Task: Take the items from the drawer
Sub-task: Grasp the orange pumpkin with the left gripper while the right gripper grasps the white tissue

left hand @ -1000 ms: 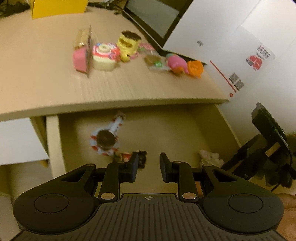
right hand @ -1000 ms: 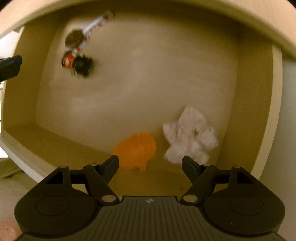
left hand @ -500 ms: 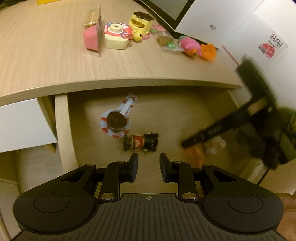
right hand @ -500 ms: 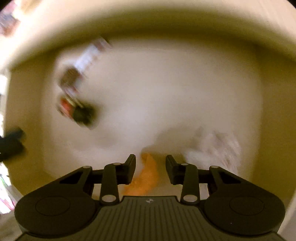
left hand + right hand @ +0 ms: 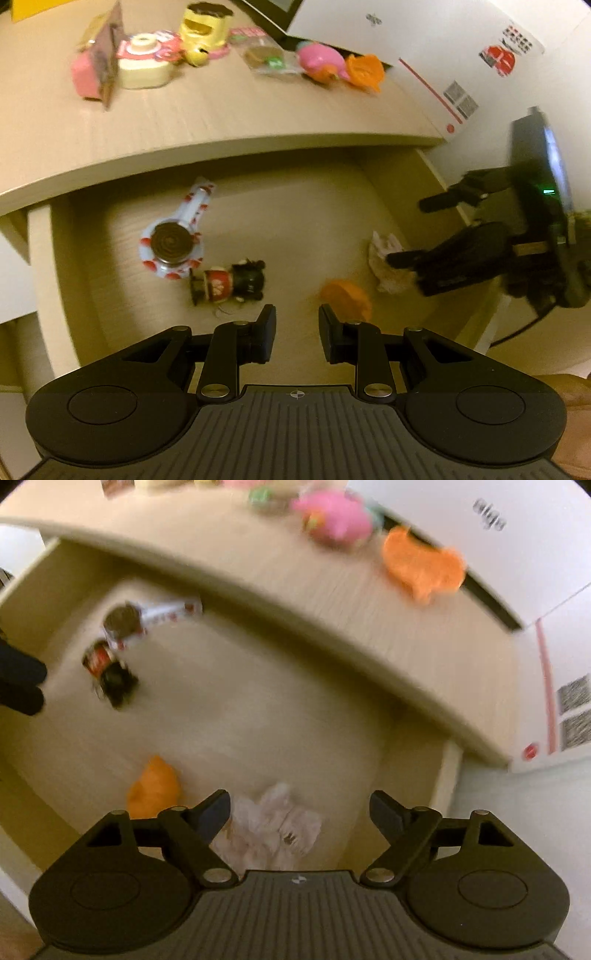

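Black jaws of our right gripper [image 5: 299,810] are spreading over the white crumpled packet [image 5: 275,827] at the bottom of the frame, nothing pinched yet. Our left gripper [image 5: 297,328] sits half-open and empty. We're mid-grab: next, drop and close. The drawer [image 5: 448,775] still holds an orange toy [image 5: 155,788] and more in the upper left.

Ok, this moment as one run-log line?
left gripper: open, empty, above drawer | right gripper: jaws opening over crumpled white wrapper, nothing gripped | orange plastic toy: on drawer floor
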{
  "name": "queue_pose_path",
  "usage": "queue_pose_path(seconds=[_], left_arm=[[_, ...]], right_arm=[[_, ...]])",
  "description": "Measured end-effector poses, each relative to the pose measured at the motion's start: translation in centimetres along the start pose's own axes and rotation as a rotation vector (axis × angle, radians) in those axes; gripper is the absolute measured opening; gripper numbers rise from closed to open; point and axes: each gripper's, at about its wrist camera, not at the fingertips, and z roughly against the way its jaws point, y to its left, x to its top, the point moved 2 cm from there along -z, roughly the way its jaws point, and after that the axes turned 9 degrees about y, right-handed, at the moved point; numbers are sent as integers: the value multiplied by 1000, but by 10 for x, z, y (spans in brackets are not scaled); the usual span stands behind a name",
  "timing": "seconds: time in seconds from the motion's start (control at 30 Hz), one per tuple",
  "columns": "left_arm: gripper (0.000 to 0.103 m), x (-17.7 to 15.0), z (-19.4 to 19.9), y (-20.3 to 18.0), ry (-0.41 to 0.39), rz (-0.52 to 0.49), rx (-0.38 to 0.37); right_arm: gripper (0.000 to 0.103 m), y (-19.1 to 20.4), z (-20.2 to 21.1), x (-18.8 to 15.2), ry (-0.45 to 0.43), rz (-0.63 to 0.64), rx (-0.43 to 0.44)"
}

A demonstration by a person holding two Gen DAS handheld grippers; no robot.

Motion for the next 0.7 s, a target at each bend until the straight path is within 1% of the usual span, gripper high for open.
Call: queue_pose_path(seconds=[0.03,0.07,0.13,0.17,0.2,0.23,0.3,0.33,0.4,0.47,0.57,0.63,0.67,0.7], left_arm=[[28,1,-2,0,13,1,-10],[28,1,-4,-1,26,2,-21],[28,3,-8,-2,53,1,-29],[28,3,-11,-4,65,-6,-26],[28,4,-14,-6,78,-13,-25],[28,6,-17,-8,91,-18,-27],[28,9,-25,-13,118,-30,-32],[28,11,-28,-16,125,-37,-33],[28,16,-34,-22,132,-49,-47],[28,20,-41,-27,133,-40,-70],[28,28,-59,-31,153,3,-87],[28,31,-70,-35,180,29,-95],[28,33,-76,-36,196,40,-99],[28,35,-82,-39,210,46,-91]], right_arm=[[83,-2,-6,0,20,-12,2],[80,1,-15,2,39,-24,8],[63,-1,-29,4,86,-46,39],[48,-3,-36,5,109,-63,71],[43,-6,-40,6,122,-88,108],[42,-8,-43,5,125,-111,138],[34,-14,-41,2,100,-151,179],[32,-17,-37,-1,78,-170,179],[22,-24,-23,-9,23,-219,178],[19,-33,-4,-22,-43,-286,186],[18,-40,17,-43,-114,-369,182],[18,-43,32,-57,-141,-399,176],[18,-40,33,-60,-148,-397,169],[18,-43,44,-63,-153,-394,157]])
